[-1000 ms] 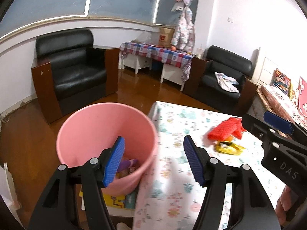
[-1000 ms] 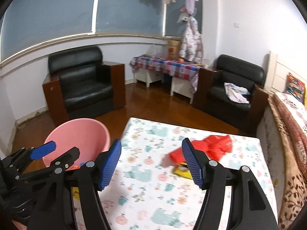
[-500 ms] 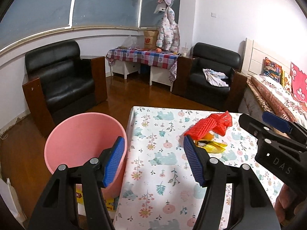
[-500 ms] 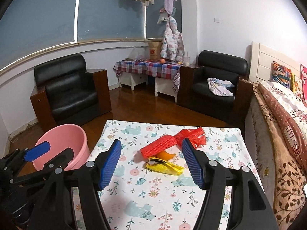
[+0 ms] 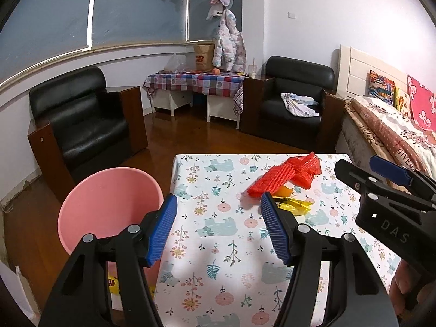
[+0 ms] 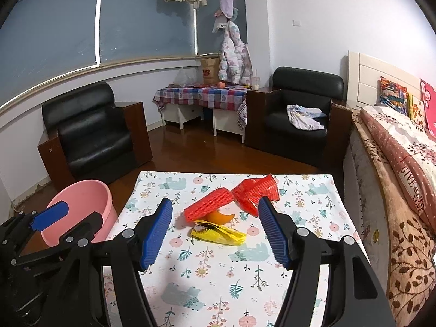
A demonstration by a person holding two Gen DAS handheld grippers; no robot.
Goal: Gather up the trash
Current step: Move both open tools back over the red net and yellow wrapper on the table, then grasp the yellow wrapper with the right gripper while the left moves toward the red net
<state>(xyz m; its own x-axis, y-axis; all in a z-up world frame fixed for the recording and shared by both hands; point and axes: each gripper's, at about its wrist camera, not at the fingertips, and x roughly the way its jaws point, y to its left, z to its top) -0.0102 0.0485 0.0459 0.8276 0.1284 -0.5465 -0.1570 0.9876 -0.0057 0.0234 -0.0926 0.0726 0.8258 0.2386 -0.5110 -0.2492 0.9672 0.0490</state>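
On the floral-cloth table [image 6: 218, 286] lie two red foam nets [image 6: 209, 207] [image 6: 257, 193], an orange peel [image 6: 219, 218] and a yellow wrapper [image 6: 218, 234]. They also show in the left wrist view: nets [image 5: 272, 182], wrapper [image 5: 295, 207]. A pink bucket [image 5: 109, 207] stands on the floor left of the table, also in the right wrist view [image 6: 79, 209]. My left gripper [image 5: 218, 231] is open and empty above the table's left part. My right gripper [image 6: 215, 231] is open and empty, hovering before the trash.
Two black armchairs [image 6: 90, 139] [image 6: 299, 120] and a checkered-cloth side table [image 6: 201, 95] stand at the back. A bed with a patterned blanket [image 6: 395, 158] runs along the table's right side. Wooden floor [image 6: 190, 152] lies beyond the table.
Both grippers have swung right and pulled back from the bucket toward the table. The bucket now sits left of the left gripper; the trash sits centred before the right gripper. Both stay open.
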